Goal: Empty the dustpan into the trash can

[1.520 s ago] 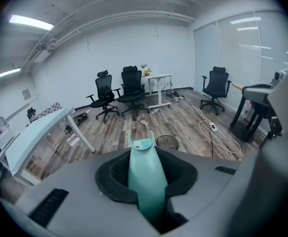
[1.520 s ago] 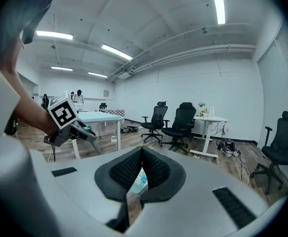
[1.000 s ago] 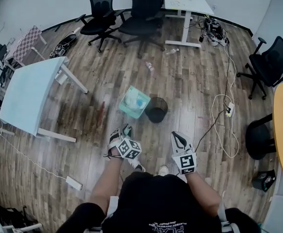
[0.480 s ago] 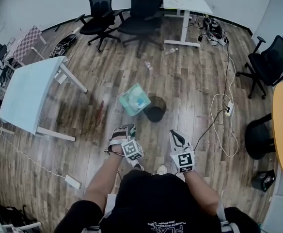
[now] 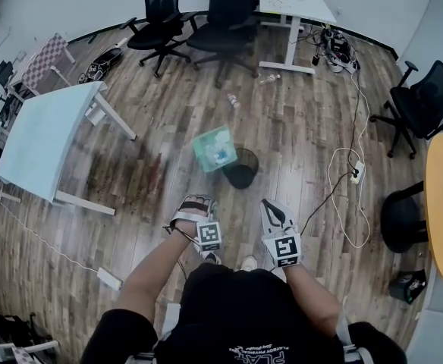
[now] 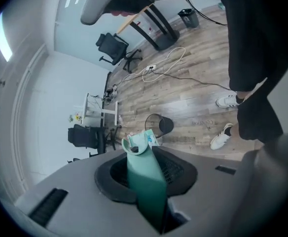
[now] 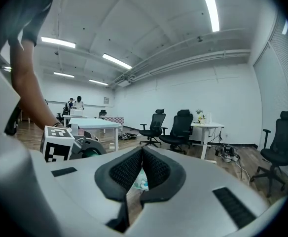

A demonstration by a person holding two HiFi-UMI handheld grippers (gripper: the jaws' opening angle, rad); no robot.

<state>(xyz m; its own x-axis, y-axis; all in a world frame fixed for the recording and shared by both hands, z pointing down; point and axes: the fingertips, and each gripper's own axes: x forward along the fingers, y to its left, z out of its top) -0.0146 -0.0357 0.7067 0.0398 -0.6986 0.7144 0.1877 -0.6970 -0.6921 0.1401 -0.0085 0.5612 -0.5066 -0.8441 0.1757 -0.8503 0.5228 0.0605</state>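
A teal dustpan hangs tilted over the far left rim of the black mesh trash can, with pale litter in its pan. Its long handle runs back between the jaws of my left gripper, which is shut on it. In the left gripper view the pan end sits just beside the trash can. My right gripper hovers level to the right, near my body, holding nothing. In the right gripper view that gripper has its black pads pressed together.
A white table stands at the left and another desk at the back with two black office chairs. Cables and a power strip lie at the right. Two bottles lie on the wood floor. My shoes are near.
The dustpan has swung right and farther away, from beside the trash can to over its rim, and has tipped. My left gripper has rolled with the handle. The right gripper kept still.
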